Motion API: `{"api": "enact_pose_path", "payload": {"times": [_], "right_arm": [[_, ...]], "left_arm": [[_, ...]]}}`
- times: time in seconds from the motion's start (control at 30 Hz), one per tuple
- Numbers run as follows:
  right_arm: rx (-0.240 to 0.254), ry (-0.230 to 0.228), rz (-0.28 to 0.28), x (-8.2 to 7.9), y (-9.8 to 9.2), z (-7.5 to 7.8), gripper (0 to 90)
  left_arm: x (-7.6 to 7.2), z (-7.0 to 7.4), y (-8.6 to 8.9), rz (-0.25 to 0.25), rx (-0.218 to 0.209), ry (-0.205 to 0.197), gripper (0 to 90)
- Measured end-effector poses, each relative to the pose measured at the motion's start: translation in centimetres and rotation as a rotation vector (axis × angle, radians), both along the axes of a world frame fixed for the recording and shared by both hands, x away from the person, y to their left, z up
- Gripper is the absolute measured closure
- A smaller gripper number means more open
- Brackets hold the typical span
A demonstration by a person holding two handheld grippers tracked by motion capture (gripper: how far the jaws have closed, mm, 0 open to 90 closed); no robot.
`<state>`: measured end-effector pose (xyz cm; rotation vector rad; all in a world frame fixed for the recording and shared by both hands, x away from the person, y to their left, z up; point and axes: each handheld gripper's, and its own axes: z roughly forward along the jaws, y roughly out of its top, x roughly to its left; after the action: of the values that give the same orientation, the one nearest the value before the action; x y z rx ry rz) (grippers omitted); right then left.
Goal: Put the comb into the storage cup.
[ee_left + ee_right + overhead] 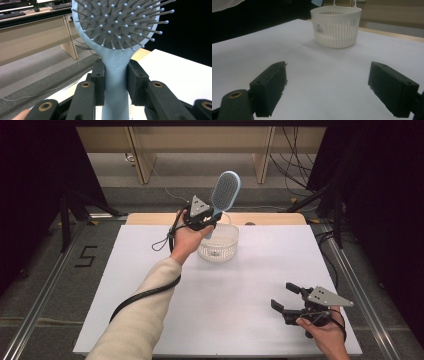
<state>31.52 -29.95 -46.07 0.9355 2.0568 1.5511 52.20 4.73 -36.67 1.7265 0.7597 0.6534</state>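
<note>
High view, one entry per item. Left tool (pixel 209 220): black two-jaw unit with grey three-cornered plate, carried in the person's left hand (pixel 186 240) above the far part of the white counter (pixel 250 295); jaws clamped on the handle of a pale blue plastic paddle hairbrush (pixel 225 191), whose bristled oval head rises up and away beyond the jaws. Left gripper view: brush handle (pixel 116 82) pinched between both black pads, touching each; grey bristle bed with ball-tipped pins just past the jaw tips. White slotted plastic basket (pixel 218 241): round, standing upright on the counter directly below and just beside the left tool, the brush handle's lower end near its rim. Right tool (pixel 287 298): same make, held low near the counter's near right corner, well apart from basket and brush; jaws spread wide, nothing between them. Right gripper view: basket (pixel 336 26) straight ahead beyond the open jaws.
</note>
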Motion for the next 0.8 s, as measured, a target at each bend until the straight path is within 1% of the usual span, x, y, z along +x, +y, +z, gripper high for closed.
{"api": "enact_pose_path", "payload": {"times": [0.47,0.8], "right_arm": [[0.004,-0.004,0.002,-0.01,0.02,0.01,15.9],[0.003,-0.002,0.002,-0.03,0.03,0.02,15.9]], "left_arm": [[0.35,-0.38,0.17,-0.006,0.005,-0.009,69.8],[0.59,-1.01,0.25,-0.010,0.014,-0.007,69.8]]}}
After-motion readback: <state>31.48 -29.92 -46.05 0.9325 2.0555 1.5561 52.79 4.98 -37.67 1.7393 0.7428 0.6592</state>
